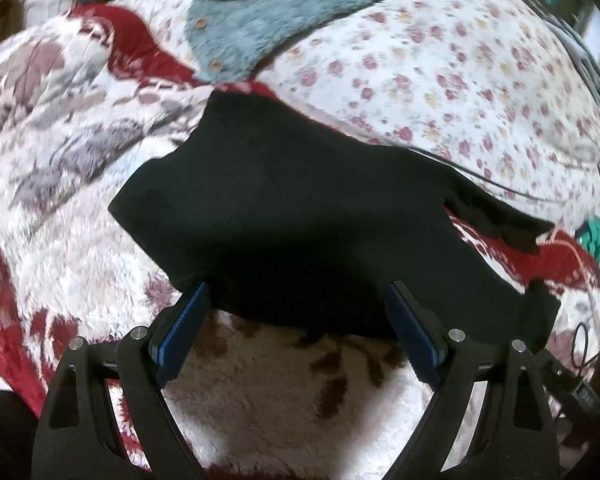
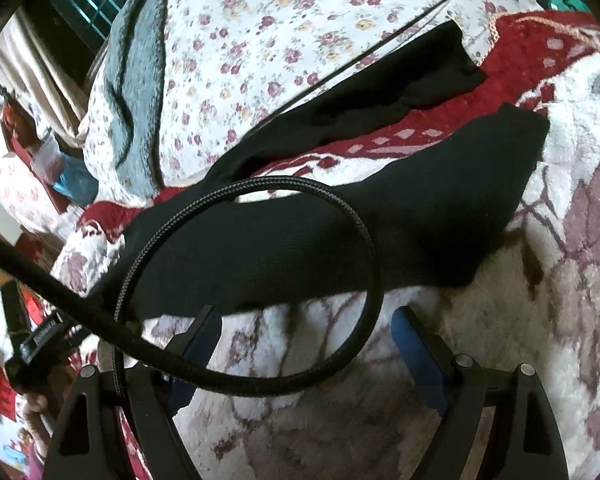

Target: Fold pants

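Observation:
Black pants point(image 1: 300, 224) lie spread on a fluffy red-and-white blanket point(image 1: 68, 208). In the left wrist view my left gripper point(image 1: 298, 300) is open at the pants' near edge, blue pads on either side of the cloth edge, nothing clamped. The right wrist view shows the same pants point(image 2: 300, 240) with two legs stretching away to the upper right. My right gripper point(image 2: 306, 320) is open just short of the near hem, over the blanket point(image 2: 500, 340). A black braided cable point(image 2: 352, 216) loops across that view in front of the pants.
A floral quilt point(image 1: 440, 80) lies beyond the pants with a grey-blue fleece garment point(image 1: 252, 20) on it. A thin dark cord point(image 1: 480, 178) runs along the quilt's edge. Clutter and cables point(image 1: 588, 344) sit at the right side; a hand point(image 2: 36, 404) shows at lower left.

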A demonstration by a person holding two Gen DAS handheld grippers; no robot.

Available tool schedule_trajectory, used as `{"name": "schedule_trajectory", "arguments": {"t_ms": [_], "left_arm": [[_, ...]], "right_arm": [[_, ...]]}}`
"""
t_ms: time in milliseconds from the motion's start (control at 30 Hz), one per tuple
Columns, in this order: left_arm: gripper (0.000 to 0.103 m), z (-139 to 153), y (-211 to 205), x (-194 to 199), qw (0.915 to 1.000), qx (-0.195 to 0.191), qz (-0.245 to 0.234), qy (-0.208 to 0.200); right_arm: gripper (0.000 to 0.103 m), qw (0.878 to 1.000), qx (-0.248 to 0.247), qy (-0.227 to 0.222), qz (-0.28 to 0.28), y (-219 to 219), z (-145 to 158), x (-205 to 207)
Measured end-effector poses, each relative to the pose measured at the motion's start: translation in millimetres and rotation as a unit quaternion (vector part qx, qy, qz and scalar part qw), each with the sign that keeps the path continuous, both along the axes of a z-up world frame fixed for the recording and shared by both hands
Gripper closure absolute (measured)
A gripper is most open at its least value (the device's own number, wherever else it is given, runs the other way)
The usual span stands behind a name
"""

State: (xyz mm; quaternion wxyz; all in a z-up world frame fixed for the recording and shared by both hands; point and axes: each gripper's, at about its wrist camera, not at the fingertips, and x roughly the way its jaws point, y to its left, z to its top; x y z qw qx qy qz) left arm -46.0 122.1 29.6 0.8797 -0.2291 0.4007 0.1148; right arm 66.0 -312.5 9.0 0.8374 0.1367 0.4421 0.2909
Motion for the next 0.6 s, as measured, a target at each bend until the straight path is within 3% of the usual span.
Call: {"name": "schedule_trajectory", "arguments": {"t_ms": [333, 400, 433, 467, 533, 567, 600], "left_arm": [[0.014, -5, 18, 24, 0.9974, -0.046, 0.05, -0.024], [0.014, -5, 23, 33, 0.9963, -0.052, 0.061, -0.031], [0.014, -5, 24, 37, 0.9959, -0.055, 0.062, -0.036], [0.014, -5, 25, 41, 0.9957, -0.056, 0.059, -0.043], [0.041, -6, 24, 46, 0.9966, -0.051, 0.049, -0.041], [0.073, -6, 21, 50, 0.9982, -0.036, 0.04, -0.029], [0.089, -6, 19, 52, 0.9992, -0.018, 0.033, -0.016]], "right_arm": [[0.017, 0.992, 0.124, 0.02, -0.009, -16, -15, 39], [0.037, 0.992, 0.123, 0.013, -0.008, -13, -14, 45], [0.062, 0.993, 0.118, 0.018, -0.005, -11, -18, 49], [0.071, 0.992, 0.12, 0.028, 0.0, -8, -21, 52], [0.074, 0.993, 0.115, 0.027, 0.004, -3, -22, 54], [0.079, 0.993, 0.112, 0.021, 0.009, -2, -20, 53], [0.08, 0.994, 0.111, 0.016, 0.012, -1, -18, 52]]}}
